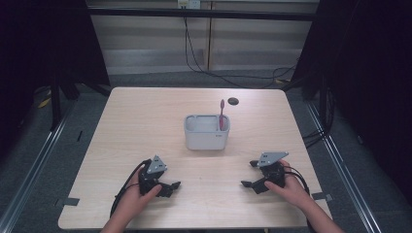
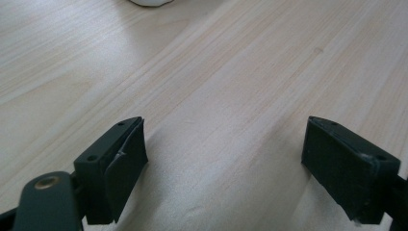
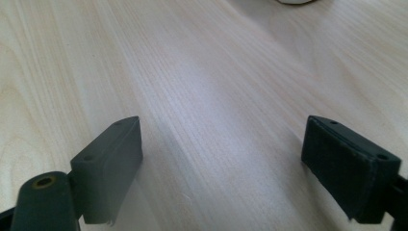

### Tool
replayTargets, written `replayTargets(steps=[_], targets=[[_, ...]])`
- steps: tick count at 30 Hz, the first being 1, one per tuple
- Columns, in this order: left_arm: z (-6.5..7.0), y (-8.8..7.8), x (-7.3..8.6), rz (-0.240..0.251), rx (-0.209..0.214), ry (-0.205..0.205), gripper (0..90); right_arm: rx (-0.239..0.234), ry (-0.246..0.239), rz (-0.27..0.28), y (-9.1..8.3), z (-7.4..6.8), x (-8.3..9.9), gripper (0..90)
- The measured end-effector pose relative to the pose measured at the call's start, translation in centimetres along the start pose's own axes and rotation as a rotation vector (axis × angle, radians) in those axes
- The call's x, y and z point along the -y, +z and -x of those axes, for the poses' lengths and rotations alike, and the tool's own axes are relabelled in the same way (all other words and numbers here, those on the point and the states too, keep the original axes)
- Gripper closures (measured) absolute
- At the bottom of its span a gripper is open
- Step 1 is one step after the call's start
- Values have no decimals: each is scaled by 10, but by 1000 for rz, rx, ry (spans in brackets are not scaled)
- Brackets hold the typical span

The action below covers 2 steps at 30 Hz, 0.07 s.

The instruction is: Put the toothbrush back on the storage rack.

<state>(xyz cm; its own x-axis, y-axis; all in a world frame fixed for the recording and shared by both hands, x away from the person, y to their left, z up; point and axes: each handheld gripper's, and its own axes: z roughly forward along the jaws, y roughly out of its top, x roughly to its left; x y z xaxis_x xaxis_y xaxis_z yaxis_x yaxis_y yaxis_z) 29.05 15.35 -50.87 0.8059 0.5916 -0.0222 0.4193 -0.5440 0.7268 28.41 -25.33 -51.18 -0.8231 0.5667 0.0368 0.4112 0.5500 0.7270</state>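
A white holder (image 1: 206,132) with two compartments stands at the middle of the wooden table (image 1: 145,111). A red toothbrush (image 1: 221,115) stands upright in its right compartment. My left gripper (image 1: 171,181) rests low on the table at the front left, open, with nothing between its jaws. My right gripper (image 1: 249,173) rests at the front right, also open and holding nothing. In the left gripper view the left gripper (image 2: 223,166) shows bare wood between its black pads, with the holder's base (image 2: 149,2) at the top edge. The right gripper (image 3: 221,166) shows the same in the right gripper view.
A dark round cable hole (image 1: 233,101) lies in the table behind the holder. Black cables (image 1: 194,58) run over the floor beyond the far edge. Metal rails (image 1: 340,165) flank the table on both sides.
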Motion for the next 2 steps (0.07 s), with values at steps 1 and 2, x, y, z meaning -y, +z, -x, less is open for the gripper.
replayTargets(steps=[1, 2], targets=[[0, 0, 0, 0, 0, 0, 152, 1, -2, 0, 0, 0, 0, 126], [0, 0, 0, 0, 0, 0, 153, 1, -2, 0, 0, 0, 0, 125]])
